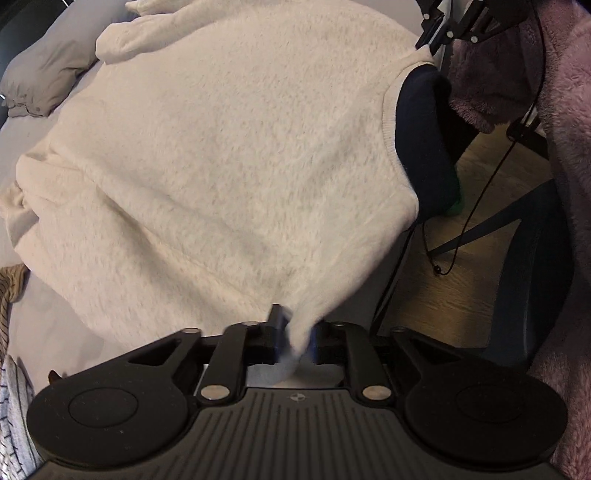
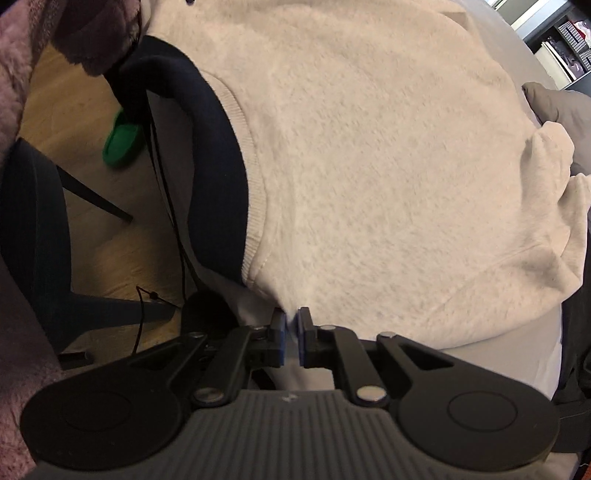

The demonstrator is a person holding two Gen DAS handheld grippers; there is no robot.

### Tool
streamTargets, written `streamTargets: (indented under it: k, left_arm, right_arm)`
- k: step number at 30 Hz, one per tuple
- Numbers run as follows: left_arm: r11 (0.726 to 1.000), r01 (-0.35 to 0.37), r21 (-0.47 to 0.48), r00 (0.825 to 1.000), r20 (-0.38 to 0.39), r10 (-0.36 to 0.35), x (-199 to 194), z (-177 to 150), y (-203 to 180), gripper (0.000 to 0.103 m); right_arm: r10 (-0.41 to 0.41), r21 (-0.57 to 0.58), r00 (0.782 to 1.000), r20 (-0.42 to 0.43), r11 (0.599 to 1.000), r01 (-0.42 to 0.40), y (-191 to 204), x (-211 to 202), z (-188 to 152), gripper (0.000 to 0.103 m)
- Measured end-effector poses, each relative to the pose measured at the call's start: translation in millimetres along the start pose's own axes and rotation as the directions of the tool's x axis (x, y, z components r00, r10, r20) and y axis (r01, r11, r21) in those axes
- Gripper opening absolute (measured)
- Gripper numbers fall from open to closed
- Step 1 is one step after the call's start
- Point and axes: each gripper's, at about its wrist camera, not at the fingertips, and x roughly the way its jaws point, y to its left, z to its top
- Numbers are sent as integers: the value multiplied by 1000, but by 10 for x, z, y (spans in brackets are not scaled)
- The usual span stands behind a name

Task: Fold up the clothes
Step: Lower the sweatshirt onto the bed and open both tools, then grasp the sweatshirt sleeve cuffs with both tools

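A cream fuzzy sweater (image 1: pixel 221 155) lies spread over a bed, its ribbed hem at the right edge. My left gripper (image 1: pixel 295 332) is shut on a near corner of the sweater, with cloth bunched between the blue pads. In the right wrist view the same sweater (image 2: pixel 388 166) fills the frame. My right gripper (image 2: pixel 292 328) is shut on its near edge, close to the ribbed hem (image 2: pixel 255 177). A sleeve (image 1: pixel 140 33) lies folded at the far left. My right gripper also shows at the top of the left wrist view (image 1: pixel 432 33).
A grey pillow (image 1: pixel 48 66) lies at the far left on the grey sheet (image 1: pixel 55 321). A dark navy cloth (image 2: pixel 214 155) hangs off the bed edge. A dark chair (image 2: pixel 33 206), a black cable (image 2: pixel 166 177), a green object (image 2: pixel 122 140) and a pink blanket (image 1: pixel 569 147) are beside the bed over wooden floor.
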Motion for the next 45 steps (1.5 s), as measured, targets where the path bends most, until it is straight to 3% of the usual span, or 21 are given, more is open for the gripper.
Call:
streamTargets:
  k: [2, 3, 4, 8, 12, 15, 19, 25, 27, 31, 37, 41, 45]
  left_arm:
    - [1000, 20, -23, 1000, 9, -20, -107, 37, 40, 33]
    - [999, 37, -38, 999, 28, -36, -199, 33, 59, 41]
    - [997, 50, -55, 997, 55, -47, -297, 37, 103, 45]
    - [977, 58, -206, 986, 163, -25, -626, 41, 486, 45]
    - [908, 16, -419, 970, 226, 87, -744, 42, 1084, 45]
    - [866, -37, -499, 956, 234, 175, -737, 88, 1460, 45]
    - [821, -98, -562, 938, 222, 264, -653, 185, 1894, 45]
    - [712, -201, -673, 901, 159, 405, -474, 201, 2609, 47]
    - [684, -230, -693, 891, 132, 434, -322, 248, 2838, 48]
    - [637, -235, -734, 889, 103, 447, 38, 346, 3271, 48]
    - [596, -158, -787, 903, 129, 410, 492, 458, 3719, 49]
    - [612, -195, -767, 904, 101, 415, 742, 554, 3818, 49]
    - [611, -186, -769, 907, 106, 409, 900, 565, 3852, 46]
  right_arm:
    - [4, -1, 1000, 2, 1000, -4, 20, -68, 3, 47]
    - [10, 0, 1000, 8, 1000, -10, 22, -115, 12, 52]
    - [10, 6, 1000, 19, 1000, -10, 1, -181, 15, 53]
    - [-44, 61, 998, 55, 997, 41, -249, -427, 18, 53]
    - [-140, 186, 987, 80, 975, 123, -748, -507, 54, 53]
    - [-201, 286, 977, 76, 943, 172, -1170, -467, 56, 53]
    - [-242, 437, 968, 68, 879, 189, -1784, -353, 27, 53]
    - [-335, 614, 941, 46, 752, 238, -2670, -165, 14, 53]
    - [-363, 655, 931, 34, 712, 253, -2950, -89, 6, 53]
    - [-391, 723, 920, 20, 642, 257, -3445, 143, -9, 53]
    - [-390, 833, 917, 81, 531, 152, -4075, 518, 25, 62]
    - [-389, 865, 914, 116, 492, 100, -4405, 785, 120, 62]
    - [-339, 893, 927, 162, 451, 9, -4617, 1127, 204, 64]
